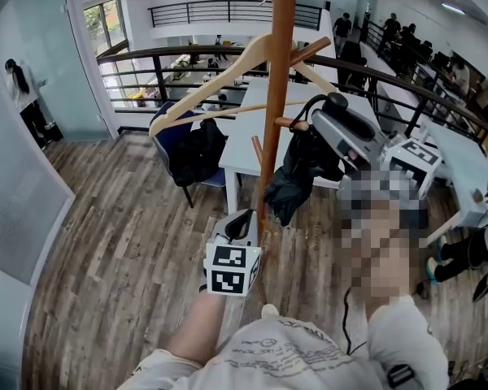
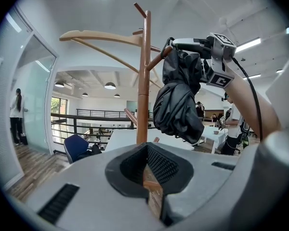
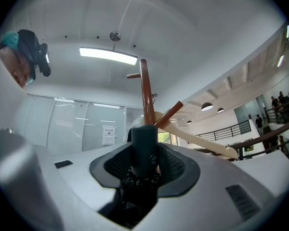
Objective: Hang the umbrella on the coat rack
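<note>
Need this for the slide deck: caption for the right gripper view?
Right gripper shut on the umbrella handle, aimed up at the coat rack pole and pegs, wooden hanger alongside.

Coat rack (image 1: 278, 55) top cut off, base behind left gripper (image 1: 246, 223), umbrella (image 1: 293, 177) loop perhaps hooked

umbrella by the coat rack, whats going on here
A person with a gripper in each hand is hanging a folded black umbrella on the wooden coat rack. The right gripper is clamped on the umbrella's handle and holds it up against a peg. The left gripper looks closed on the rack's pole lower down, steadying it. Whether the umbrella already hangs from the peg is unclear.
</note>
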Available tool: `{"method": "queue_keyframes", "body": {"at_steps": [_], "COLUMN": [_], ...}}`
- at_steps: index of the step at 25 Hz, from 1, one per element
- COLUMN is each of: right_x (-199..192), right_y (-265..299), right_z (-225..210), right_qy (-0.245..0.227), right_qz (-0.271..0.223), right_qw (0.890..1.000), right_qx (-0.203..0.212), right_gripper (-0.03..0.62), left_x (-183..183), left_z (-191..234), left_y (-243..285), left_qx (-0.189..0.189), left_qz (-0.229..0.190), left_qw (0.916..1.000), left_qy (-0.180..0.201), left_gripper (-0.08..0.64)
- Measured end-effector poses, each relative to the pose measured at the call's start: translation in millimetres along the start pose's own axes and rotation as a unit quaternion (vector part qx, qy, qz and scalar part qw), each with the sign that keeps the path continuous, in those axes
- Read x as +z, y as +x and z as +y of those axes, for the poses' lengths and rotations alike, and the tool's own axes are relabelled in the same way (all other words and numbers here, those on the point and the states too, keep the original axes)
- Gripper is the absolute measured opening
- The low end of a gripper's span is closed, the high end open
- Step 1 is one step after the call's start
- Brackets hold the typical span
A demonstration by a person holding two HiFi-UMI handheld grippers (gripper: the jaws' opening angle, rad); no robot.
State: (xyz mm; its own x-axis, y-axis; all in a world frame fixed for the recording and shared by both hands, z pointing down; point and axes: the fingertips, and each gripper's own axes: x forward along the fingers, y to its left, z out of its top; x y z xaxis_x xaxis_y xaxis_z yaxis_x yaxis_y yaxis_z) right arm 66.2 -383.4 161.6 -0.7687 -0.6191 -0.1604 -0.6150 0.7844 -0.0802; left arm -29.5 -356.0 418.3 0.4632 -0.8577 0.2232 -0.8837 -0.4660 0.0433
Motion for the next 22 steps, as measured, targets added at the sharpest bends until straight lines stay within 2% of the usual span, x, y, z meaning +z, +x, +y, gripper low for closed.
{"method": "queue_keyframes", "body": {"at_steps": [13,18,22], "right_x": [-33,-68,-100], "right_y": [4,9,15], "right_z": [-32,-41,-43], "right_qy": [0.028,0.034,0.013], "right_qz": [0.020,0.045,0.069], "right_qw": [0.999,0.998,0.996], "right_qx": [-0.023,-0.032,-0.052], "right_gripper": [0.156,0.156,0.156], "left_x": [-5,-1,3], "left_z": [0,8,14], "left_y": [16,19,23], "left_qx": [0.006,0.018,0.029], "left_qz": [0.012,-0.001,-0.005], "left_qw": [0.9999,0.9998,0.9996], "left_qy": [0.000,-0.003,0.001], "left_gripper": [0.005,0.005,0.005]}}
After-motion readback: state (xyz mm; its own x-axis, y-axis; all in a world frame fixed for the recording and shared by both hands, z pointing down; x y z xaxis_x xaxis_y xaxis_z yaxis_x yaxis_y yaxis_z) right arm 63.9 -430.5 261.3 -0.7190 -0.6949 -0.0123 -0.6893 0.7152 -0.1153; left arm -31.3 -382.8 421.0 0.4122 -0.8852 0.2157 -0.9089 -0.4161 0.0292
